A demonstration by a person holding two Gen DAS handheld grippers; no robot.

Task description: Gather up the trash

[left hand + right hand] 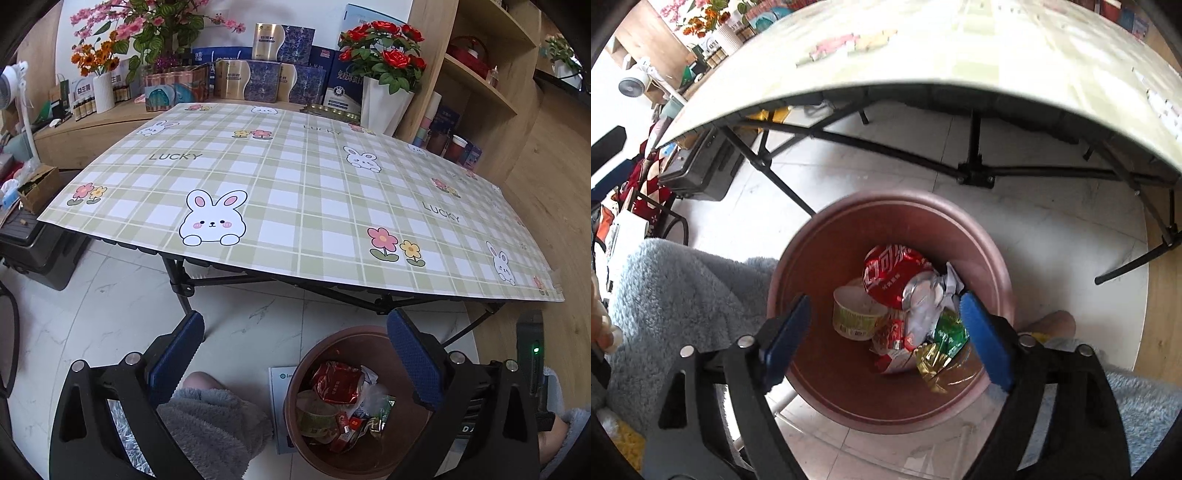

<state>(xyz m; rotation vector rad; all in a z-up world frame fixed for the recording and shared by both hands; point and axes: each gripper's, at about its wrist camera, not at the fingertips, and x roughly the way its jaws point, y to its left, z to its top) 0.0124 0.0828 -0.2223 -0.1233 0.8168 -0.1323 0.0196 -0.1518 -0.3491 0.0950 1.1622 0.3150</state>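
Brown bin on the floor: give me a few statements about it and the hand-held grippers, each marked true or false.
1. The brown bin holds a crushed red can. True.
2. The right hand-held gripper grips a green wrapper. False: it is open, empty, above the bin.
3. A paper cup lies in the bin. True.
4. The left hand-held gripper is shut. False: open.
5. The bin stands on the table. False: on the floor.

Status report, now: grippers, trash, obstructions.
Left hand-held gripper open, empty. Right hand-held gripper open above round brown plastic bin. Crushed wrappers inside. Nothing blocking.
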